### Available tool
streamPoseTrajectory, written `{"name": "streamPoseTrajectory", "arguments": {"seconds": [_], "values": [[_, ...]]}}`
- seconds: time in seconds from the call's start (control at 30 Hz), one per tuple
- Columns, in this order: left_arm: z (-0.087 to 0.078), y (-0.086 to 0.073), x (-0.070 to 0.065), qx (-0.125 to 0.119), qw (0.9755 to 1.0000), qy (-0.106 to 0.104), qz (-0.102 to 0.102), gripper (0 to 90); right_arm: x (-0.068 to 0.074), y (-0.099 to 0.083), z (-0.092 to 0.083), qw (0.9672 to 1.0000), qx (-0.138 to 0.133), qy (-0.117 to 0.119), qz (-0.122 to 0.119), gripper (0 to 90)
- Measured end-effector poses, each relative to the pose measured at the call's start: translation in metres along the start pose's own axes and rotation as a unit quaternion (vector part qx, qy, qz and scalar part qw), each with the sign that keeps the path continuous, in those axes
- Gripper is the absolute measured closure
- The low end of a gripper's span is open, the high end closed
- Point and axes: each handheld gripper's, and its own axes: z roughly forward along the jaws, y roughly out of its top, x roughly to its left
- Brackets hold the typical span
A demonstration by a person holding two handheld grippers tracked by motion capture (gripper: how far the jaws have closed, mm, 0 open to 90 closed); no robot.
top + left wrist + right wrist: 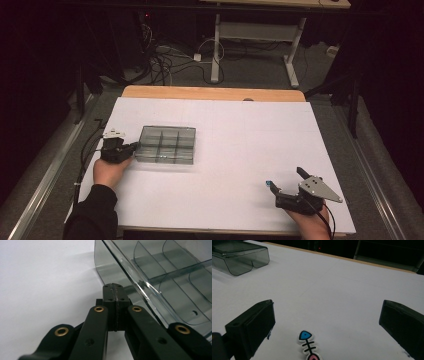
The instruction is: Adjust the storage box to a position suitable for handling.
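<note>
Nearest the lens in the right gripper view, a small fish-bone sticker [308,345] with a blue head lies flat on the white desk [337,290], between the two black jaws of the right gripper [327,322], which stand wide apart and touch nothing. From above, this gripper [285,186] rests near the desk's front right corner. Well apart, at the left, the left gripper [134,147] has its jaws pressed together with nothing between them, tips right against the near left corner of a clear smoky compartment box [166,144]. Its curved dividers [160,272] show through the wall [110,270].
</note>
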Motion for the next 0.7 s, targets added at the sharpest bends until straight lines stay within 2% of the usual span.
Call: {"name": "streamPoseTrajectory", "arguments": {"seconds": [0.3, 0.7], "values": [[0.013, 0.009, -0.015, 0.004, 0.9999, -0.005, 0.011, 88.0, 0.000, 0.000, -0.001, 1.0000, 0.000, -0.003, -0.002, 0.5], [0.022, 0.013, -0.038, 0.014, 0.9992, -0.026, 0.027, 88.0, -0.001, -0.001, -0.002, 1.0000, 0.000, -0.006, 0.000, 0.5]]}}
